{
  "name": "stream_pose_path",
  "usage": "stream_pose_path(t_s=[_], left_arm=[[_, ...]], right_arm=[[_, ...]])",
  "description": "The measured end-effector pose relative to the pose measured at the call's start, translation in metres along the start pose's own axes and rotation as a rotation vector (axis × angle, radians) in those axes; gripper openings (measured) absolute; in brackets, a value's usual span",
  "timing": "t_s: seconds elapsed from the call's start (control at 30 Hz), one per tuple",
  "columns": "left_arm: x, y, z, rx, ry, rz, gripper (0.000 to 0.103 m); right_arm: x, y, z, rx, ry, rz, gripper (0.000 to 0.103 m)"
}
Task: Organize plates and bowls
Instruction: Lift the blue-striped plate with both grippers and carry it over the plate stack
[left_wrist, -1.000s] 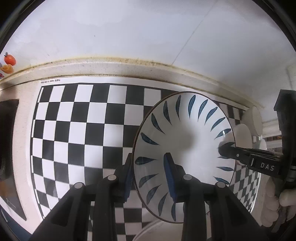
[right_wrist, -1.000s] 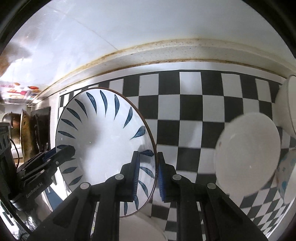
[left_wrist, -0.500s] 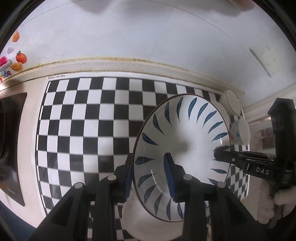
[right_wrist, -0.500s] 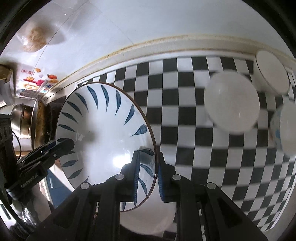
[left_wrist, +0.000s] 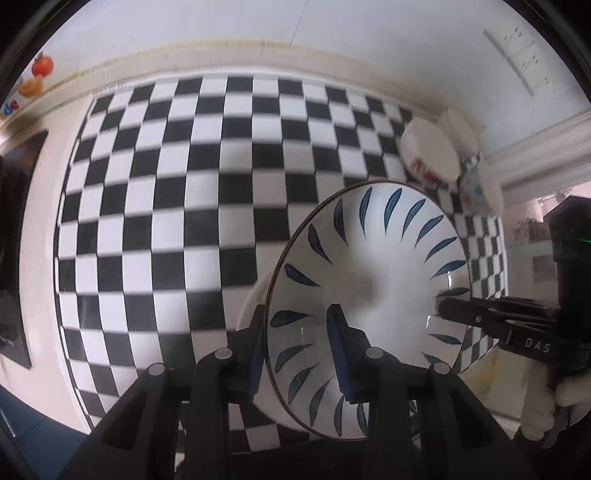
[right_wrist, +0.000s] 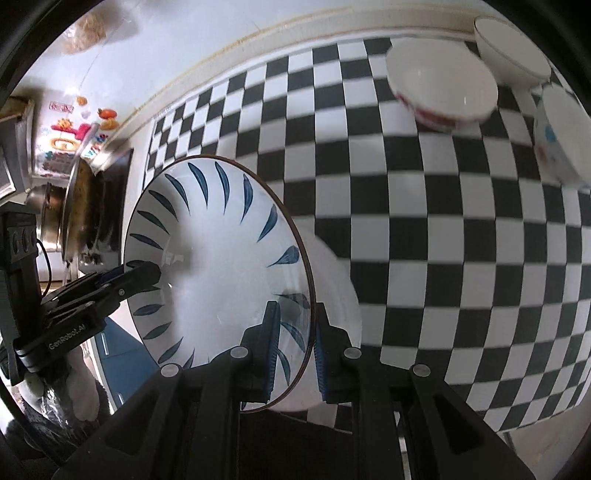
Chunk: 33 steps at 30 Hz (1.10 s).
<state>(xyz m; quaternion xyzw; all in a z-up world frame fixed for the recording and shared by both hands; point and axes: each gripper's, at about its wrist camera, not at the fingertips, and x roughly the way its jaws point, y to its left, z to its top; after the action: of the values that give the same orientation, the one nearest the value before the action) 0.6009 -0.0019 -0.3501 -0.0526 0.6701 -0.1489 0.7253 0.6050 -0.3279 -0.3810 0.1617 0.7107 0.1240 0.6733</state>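
Jaws of your left gripper (left_wrist: 297, 343) and right gripper (right_wrist: 293, 341) pinch opposite rims of the blue-leaf plate (left_wrist: 373, 291), carried above the checkered counter (left_wrist: 177, 206). You're mid-transfer; next, pick a bare spot and lower it level. Three bowls (right_wrist: 443, 81) crowd the far corner; steer clear.

Home kitchen, by the look. Pale countertop (left_wrist: 37, 236) against white tiled wall (left_wrist: 221, 26), checkerboard mat (left_wrist: 166, 192) spread on top. Crockery on far right: bowls (right_wrist: 441, 83). Far left: steel pot (right_wrist: 48, 218), fruit stickers (right_wrist: 79, 127) on wall.
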Motion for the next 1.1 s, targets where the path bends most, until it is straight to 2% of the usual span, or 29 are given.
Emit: stream_pose_path(t_s=[0.23,0.43,0.83,1.1], left_arm=[[0.034,0.004,-0.02,-0.011,0.085,0.027,0.029],[0.051,0.005,-0.032,-0.008,0.135,0.057,0.029],[0.071,-0.001,-0.03,-0.002,0.182,0.103,0.029],[0.08,-0.012,-0.029,0.008,0.173,0.123,0.029]], right_arm=[[0.036,-0.011,-0.018,0.011,0.055,-0.013,0.019],[0.059,-0.01,-0.021,0.001,0.091,-0.04,0.019],[0.081,-0.002,-0.013,-0.025,0.122,-0.081,0.018],[0.089,0.002,-0.013,-0.037,0.13,-0.126,0.018]])
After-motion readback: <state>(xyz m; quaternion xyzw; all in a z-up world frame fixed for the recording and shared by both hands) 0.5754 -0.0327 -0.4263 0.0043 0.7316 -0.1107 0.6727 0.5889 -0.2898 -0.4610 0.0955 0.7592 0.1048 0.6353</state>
